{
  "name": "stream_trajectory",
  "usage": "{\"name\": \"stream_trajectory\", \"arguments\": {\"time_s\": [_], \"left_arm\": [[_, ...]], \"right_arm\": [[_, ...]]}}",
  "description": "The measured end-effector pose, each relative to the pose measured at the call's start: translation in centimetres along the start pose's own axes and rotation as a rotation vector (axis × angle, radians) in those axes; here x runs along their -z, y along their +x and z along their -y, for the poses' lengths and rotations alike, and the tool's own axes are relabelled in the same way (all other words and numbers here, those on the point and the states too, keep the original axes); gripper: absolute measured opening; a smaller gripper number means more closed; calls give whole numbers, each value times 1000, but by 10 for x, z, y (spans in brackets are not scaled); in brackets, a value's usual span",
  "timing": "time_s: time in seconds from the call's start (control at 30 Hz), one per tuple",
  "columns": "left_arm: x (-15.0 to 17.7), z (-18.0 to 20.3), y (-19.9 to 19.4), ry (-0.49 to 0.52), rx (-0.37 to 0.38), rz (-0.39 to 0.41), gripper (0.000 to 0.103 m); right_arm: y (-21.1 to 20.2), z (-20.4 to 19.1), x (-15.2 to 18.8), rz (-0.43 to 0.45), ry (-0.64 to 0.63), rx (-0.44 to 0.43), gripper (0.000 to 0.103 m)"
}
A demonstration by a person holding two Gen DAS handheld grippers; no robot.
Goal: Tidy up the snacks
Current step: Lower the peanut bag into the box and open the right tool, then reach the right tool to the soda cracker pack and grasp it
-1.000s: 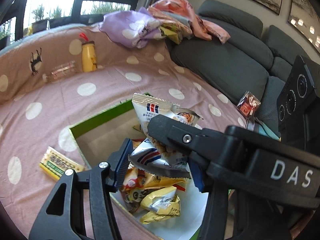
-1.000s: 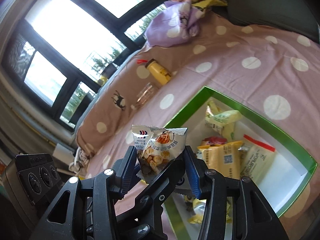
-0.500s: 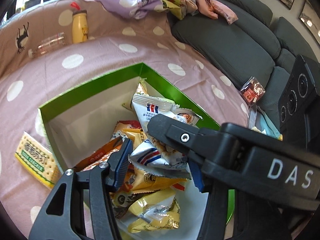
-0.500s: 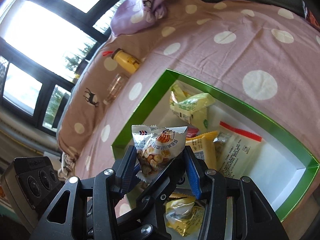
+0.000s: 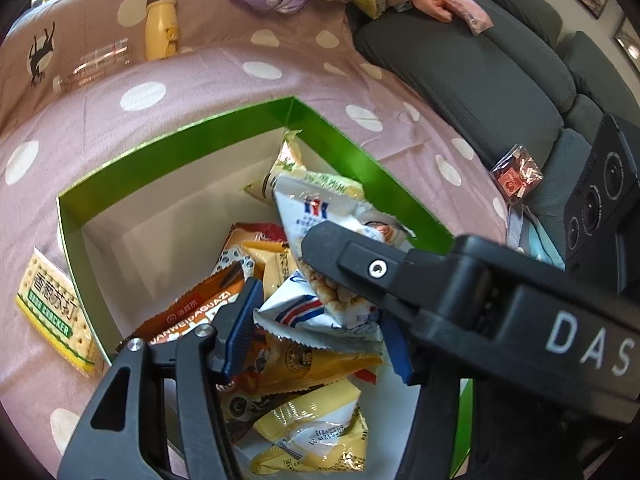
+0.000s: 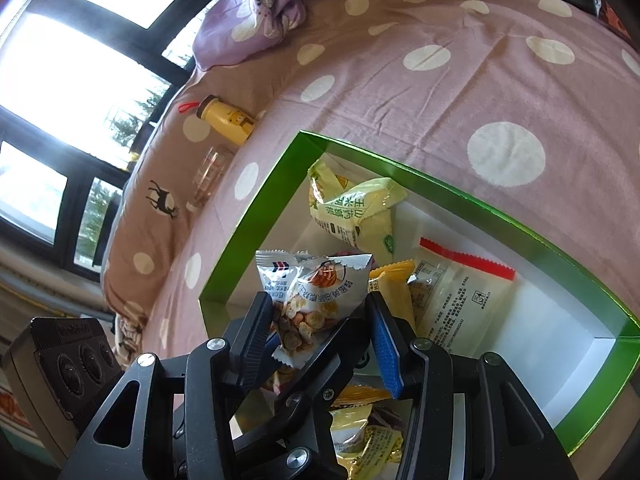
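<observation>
A small white snack packet point(image 5: 316, 216) with a red-and-blue mark and round puffs inside hangs over the open green box point(image 5: 180, 136). My left gripper point(image 5: 320, 320) has the packet between its blue pads. Its jaws are opening, and the left pad still touches the packet's serrated edge. A finger point(image 5: 352, 252) of my right gripper lies across the packet's face. In the right wrist view my right gripper point(image 6: 318, 308) is shut on the same packet point(image 6: 320, 284) above the box point(image 6: 256, 220). The box holds several yellow, orange and white snack bags.
A green-and-yellow cracker pack point(image 5: 52, 312) lies on the dotted pink cloth left of the box. A yellow bottle point(image 5: 160, 32) and a clear glass point(image 5: 92, 64) lie farther back. A red packet point(image 5: 516, 176) rests on the grey sofa point(image 5: 460, 72). Purple cloth point(image 6: 256, 12) is bundled at the back.
Both grippers have come down with the packet from above the box's edge to over its inside. The box now fills more of both views.
</observation>
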State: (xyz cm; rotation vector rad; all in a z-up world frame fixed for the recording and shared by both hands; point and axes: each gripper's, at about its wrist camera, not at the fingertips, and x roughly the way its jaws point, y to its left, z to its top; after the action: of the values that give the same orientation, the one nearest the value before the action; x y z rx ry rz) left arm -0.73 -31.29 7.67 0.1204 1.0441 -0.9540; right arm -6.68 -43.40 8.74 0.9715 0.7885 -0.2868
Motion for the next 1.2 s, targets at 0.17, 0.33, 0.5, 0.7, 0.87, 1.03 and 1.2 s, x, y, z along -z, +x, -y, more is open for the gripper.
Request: {"name": "stream_trajectory", "arguments": {"time_s": [0.17,0.33,0.5,0.7,0.87,1.03,1.2], "left_arm": [[0,-3,4,-16,1,-2,60],[1,-2,2,-11,-2,3,61],[3,0,-15,6,-25,43,72],[11,-4,-43,6,-82,109,84],[21,-12,-69,-16,-106,146,89],[42,-27,-104,-62,-131,215,99],[76,-59,-146,-190,-199,299,102]], "right_arm": [[2,1,-1,6,6,10,51],[1,3,-2,16,13,8,52],[-10,-2,-1,79,-2,59,52],[-27,-7,2,141,-18,47,53],[-41,-23,10,194,-77,8,67],[-50,-41,19,229,-136,-9,74],[-53,-58,29,237,-203,-28,83]]}}
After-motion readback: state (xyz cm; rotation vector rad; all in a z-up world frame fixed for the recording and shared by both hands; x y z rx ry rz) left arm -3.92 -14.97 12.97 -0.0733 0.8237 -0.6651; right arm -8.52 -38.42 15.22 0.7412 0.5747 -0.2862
